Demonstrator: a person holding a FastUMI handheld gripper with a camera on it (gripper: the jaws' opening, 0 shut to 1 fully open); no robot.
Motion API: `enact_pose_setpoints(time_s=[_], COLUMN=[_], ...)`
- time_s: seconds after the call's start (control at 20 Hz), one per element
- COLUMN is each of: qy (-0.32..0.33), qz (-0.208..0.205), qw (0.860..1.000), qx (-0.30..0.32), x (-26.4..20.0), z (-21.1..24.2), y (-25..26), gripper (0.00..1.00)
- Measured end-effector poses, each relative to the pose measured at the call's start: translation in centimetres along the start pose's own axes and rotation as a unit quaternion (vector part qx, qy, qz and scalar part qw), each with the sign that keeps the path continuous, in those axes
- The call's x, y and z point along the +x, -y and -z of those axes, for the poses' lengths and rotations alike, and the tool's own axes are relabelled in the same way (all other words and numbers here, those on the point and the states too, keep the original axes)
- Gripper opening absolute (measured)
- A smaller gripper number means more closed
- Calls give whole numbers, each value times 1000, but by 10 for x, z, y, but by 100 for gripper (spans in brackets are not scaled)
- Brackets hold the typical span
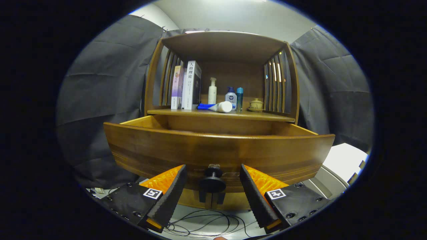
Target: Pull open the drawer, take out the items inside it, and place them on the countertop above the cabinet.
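One gripper (pixel 212 178) is hanging in front of the drawer (pixel 213 151), its jaws standing apart to either side of the dark knob (pixel 212 181) and touching neither it nor the wood. The drawer is sitting pulled out beneath the countertop (pixel 267 116); its front panel is hiding the inside, so any items left within cannot be counted. Judged risk: reaching in from this low angle, the fingers could be catching the front panel's top edge or the countertop's lip, and a blind grasp could be closing on nothing. Crowding is a second risk, since a careless placement could be toppling what is standing above. Counted there: two books (pixel 186 85), three upright bottles (pixel 212 90), one tube (pixel 218 107) lying flat, one small lidded pot (pixel 256 104).
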State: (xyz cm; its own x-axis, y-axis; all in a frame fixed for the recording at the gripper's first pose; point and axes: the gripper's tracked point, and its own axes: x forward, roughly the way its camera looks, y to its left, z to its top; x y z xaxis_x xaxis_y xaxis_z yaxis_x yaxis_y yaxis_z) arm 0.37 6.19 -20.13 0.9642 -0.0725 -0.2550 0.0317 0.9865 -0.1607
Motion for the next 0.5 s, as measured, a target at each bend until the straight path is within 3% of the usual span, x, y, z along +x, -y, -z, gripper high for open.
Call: enact_pose_setpoints(time_s=[0.5], qy=[-2], qz=[28], qw=[1000], qx=[-2], x=[17], z=[3], y=[0], gripper=[100])
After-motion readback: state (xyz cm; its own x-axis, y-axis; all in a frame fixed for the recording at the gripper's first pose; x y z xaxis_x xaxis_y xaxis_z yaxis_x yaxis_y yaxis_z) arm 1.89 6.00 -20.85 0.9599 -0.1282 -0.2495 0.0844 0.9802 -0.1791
